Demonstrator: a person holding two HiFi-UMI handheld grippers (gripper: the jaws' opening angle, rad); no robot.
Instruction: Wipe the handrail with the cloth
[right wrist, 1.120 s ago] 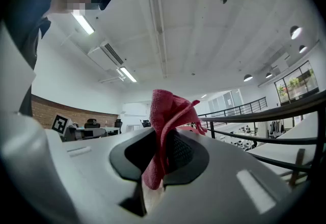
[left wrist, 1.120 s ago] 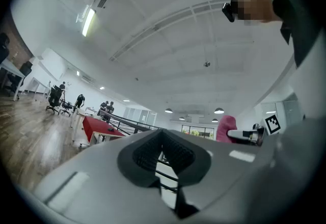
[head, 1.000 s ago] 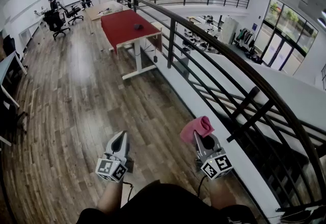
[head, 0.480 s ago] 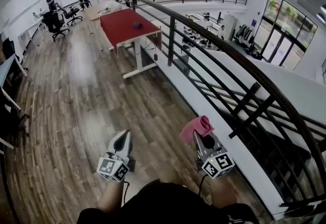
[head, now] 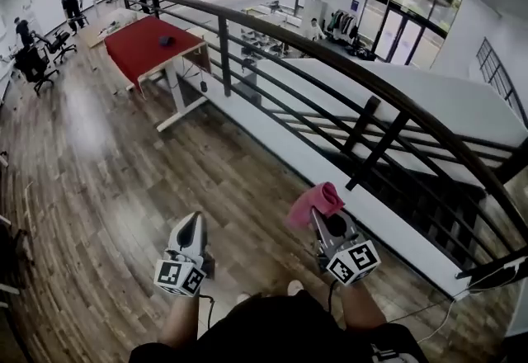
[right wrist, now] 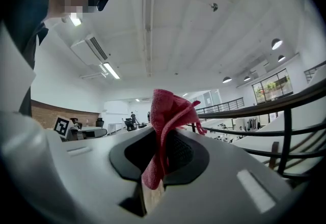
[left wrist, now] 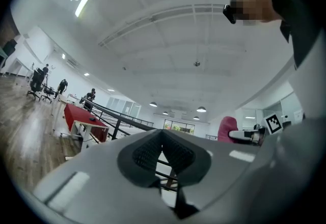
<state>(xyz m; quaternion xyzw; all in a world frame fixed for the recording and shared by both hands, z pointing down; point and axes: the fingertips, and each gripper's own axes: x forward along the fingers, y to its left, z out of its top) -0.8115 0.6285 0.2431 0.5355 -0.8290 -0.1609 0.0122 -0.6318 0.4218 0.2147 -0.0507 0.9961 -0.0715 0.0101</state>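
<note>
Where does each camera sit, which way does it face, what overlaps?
Head view: on the head, steeply down at floor and handrail; both forearms, left gripper, right gripper show.
Left gripper view: on that gripper, up along its shut empty jaws toward the ceiling.
Right gripper view: likewise, up along jaws shut on the cloth.
Shared: cloth and handrail, all three.

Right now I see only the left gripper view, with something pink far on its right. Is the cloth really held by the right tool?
Observer: Yes. In the right gripper view the right tool is shut on the pink cloth, which sticks out past the tips.
Operator: Does the cloth touch the handrail?
Observer: No. In the head view the cloth is above the wooden floor, apart from the handrail, which runs along the person's right side.
</note>
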